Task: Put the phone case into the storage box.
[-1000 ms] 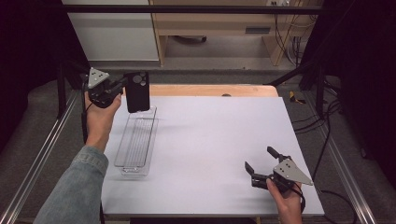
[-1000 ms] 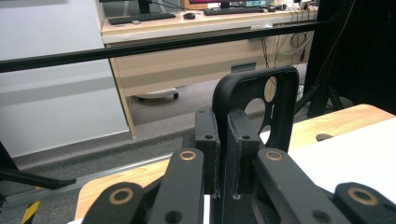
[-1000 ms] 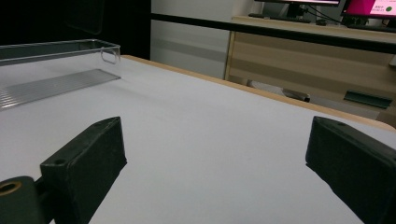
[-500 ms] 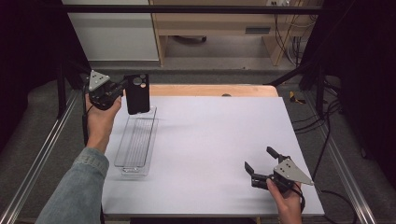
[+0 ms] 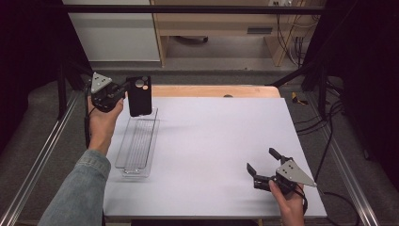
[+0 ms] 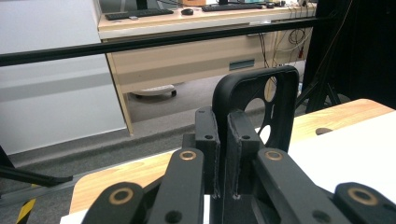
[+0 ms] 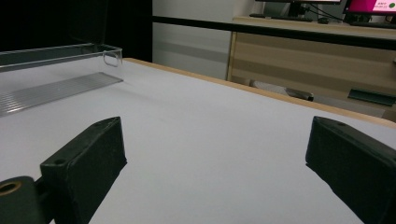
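Black phone case [image 5: 139, 96], camera cutouts, upright, pinched by left hand-held gripper [image 5: 123, 90]; right hand-held gripper [image 5: 261, 162] spread.

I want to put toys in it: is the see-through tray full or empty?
Empty. The clear tray shows only its ribbed bottom; the black phone case is held above it in the left claw.

The left gripper [image 5: 123, 92] pinches a black phone case [image 5: 139, 96] upright above the far end of a clear tray [image 5: 136, 143] at the left of the white table [image 5: 221, 141]. The right gripper [image 5: 263, 165] rests near the right corner, jaws spread wide.
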`<state>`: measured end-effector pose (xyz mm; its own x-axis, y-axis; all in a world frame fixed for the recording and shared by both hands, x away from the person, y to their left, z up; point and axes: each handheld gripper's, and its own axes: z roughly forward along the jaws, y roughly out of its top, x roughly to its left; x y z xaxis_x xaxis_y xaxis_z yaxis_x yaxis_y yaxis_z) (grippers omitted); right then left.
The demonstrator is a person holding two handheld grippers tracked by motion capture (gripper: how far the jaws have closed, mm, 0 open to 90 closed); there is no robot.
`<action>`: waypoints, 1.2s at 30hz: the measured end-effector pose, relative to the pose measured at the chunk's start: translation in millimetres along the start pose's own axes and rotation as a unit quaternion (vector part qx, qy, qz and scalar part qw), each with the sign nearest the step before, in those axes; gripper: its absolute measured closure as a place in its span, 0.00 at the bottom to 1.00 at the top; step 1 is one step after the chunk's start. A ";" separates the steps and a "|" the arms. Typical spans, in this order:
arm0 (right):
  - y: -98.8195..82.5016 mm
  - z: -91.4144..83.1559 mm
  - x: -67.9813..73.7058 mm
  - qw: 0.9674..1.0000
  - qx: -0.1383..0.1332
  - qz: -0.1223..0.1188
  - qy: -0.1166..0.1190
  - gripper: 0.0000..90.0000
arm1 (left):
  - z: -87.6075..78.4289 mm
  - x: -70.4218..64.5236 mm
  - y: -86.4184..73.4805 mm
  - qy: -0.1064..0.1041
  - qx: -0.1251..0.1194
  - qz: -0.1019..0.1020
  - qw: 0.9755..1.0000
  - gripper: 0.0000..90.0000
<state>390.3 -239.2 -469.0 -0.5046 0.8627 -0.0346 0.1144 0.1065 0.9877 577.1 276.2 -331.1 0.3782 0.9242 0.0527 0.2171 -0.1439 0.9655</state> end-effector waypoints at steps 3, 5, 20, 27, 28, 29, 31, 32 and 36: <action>-0.1 0.1 0.4 1.000 0.000 0.000 0.001 0.06 | 1.6 1.1 -2.4 0.000 0.003 0.000 1.000 0.93; 0.0 0.5 0.7 1.000 0.000 -0.001 0.001 0.06 | 3.8 1.0 -4.6 0.000 0.003 0.002 1.000 0.93; -1.5 4.4 1.8 1.000 0.008 -0.007 0.003 0.06 | 23.8 4.8 -17.8 -0.005 0.016 0.003 1.000 0.93; -2.6 6.2 1.7 1.000 0.011 -0.009 0.007 0.06 | 26.0 6.7 -20.3 -0.006 0.017 -0.006 1.000 0.93; -2.8 6.4 1.4 1.000 0.011 -0.011 0.007 0.06 | 26.4 6.5 -20.4 -0.007 0.018 -0.006 1.000 0.93; -3.0 6.4 1.3 1.000 0.012 -0.011 0.008 0.06 | 26.7 6.4 -20.7 -0.008 0.019 -0.004 1.000 0.93; -3.0 6.3 1.0 1.000 0.011 -0.012 0.009 0.06 | 28.0 6.2 -21.6 -0.010 0.021 -0.003 1.000 0.93; -2.9 6.2 1.1 1.000 0.011 -0.012 0.009 0.06 | 28.6 6.0 -22.2 -0.010 0.022 -0.003 1.000 0.93; -3.2 6.5 1.9 1.000 0.013 -0.014 0.012 0.06 | 29.9 8.4 -25.4 -0.012 0.017 -0.013 1.000 0.93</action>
<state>394.5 -234.7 -473.3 -0.5281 0.8472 -0.0575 0.1227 0.1432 0.9821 601.6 277.0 -362.9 0.3944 0.9187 0.0212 0.2566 -0.1322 0.9574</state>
